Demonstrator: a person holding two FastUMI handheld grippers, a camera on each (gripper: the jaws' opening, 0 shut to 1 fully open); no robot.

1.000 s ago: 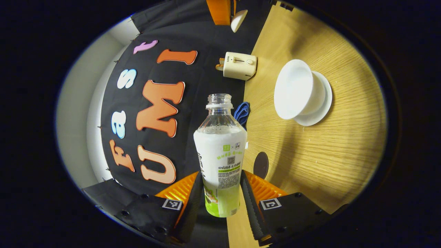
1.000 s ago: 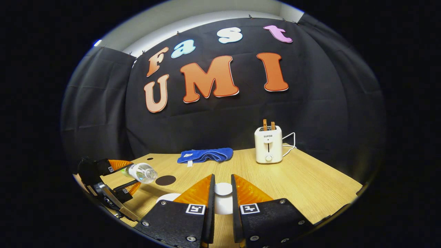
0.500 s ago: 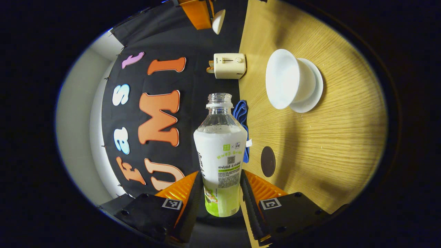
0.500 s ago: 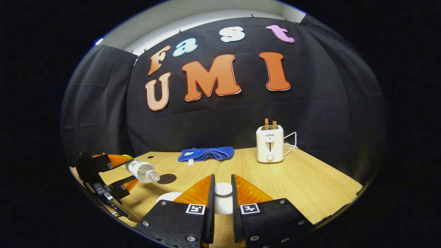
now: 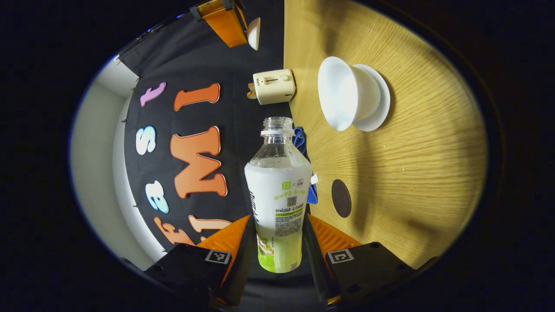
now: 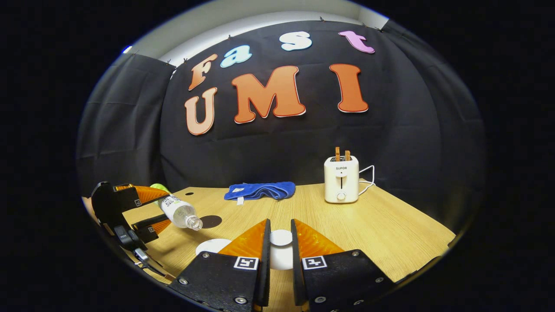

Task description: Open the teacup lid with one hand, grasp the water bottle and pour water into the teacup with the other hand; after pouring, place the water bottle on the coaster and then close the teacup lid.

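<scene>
I keep the left tool (image 5: pixel 277 242) closed on the uncapped water bottle (image 5: pixel 278 190), tilted toward the open teacup (image 5: pixel 342 93) for pouring, while the right tool (image 6: pixel 279 242) pinches the lid (image 6: pixel 281 237) aside.

Dim booth, sharp focus, strong fisheye bending, soft shadows.

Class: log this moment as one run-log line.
left tongs: shut on water bottle, tilted toward teacup | right tongs: shut on lid | coaster: bare
</scene>
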